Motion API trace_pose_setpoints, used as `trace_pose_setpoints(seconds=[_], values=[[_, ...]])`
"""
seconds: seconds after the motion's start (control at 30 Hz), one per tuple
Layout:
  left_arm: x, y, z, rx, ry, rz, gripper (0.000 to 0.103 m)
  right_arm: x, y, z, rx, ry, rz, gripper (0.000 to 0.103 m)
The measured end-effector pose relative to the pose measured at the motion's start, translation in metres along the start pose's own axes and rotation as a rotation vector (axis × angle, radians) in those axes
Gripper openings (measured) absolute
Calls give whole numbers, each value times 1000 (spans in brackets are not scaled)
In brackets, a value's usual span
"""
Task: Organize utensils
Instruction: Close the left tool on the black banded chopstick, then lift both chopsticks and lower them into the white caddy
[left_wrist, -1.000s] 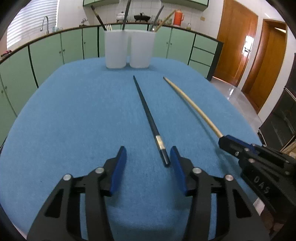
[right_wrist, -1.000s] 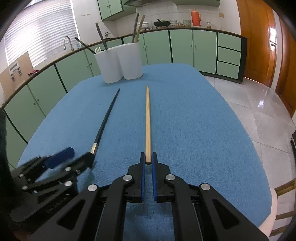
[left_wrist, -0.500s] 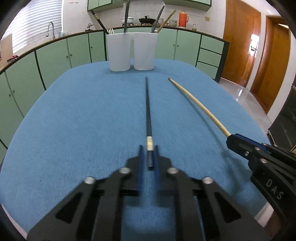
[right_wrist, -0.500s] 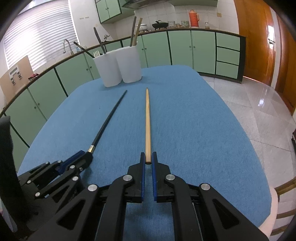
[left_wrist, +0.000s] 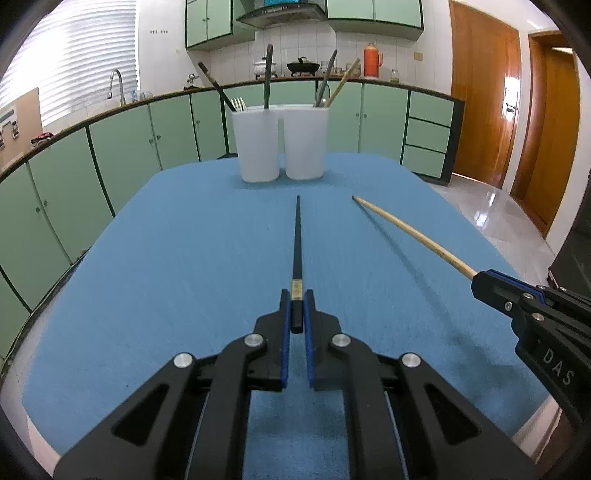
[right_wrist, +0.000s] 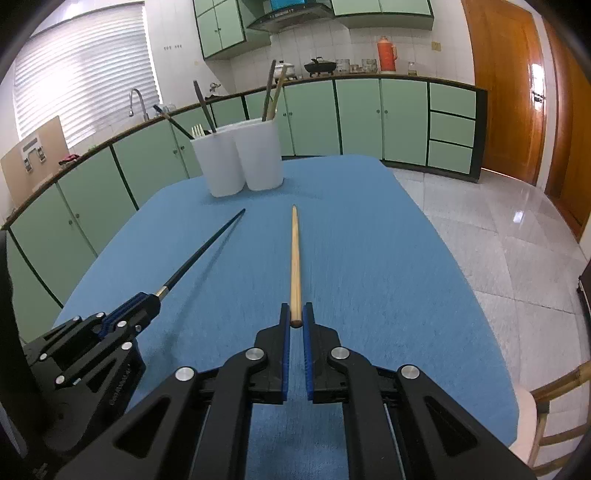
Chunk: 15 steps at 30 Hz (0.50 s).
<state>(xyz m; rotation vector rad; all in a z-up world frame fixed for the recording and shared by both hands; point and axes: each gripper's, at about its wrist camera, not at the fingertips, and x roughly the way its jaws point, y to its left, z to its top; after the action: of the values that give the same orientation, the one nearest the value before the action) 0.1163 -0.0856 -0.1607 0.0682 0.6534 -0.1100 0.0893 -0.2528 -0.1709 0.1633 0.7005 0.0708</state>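
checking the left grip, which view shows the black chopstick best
The left wrist view: black chopstick runs centred, its end pinched in the left claw. The right wrist view shows it at an angle, end hidden.

Bright, sharp fisheye views; daylight from blinds at ten o'clock, floor glare at three, dark curved corners.

Blue-clothed table; two white cups side by side, far end
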Motion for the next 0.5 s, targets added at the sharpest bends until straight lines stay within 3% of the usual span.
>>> trace_pose_setpoints(seconds=[0.5], values=[[-25,16,41,-36,-51,-8,6,-26,6,34,-18,-72,4,6]])
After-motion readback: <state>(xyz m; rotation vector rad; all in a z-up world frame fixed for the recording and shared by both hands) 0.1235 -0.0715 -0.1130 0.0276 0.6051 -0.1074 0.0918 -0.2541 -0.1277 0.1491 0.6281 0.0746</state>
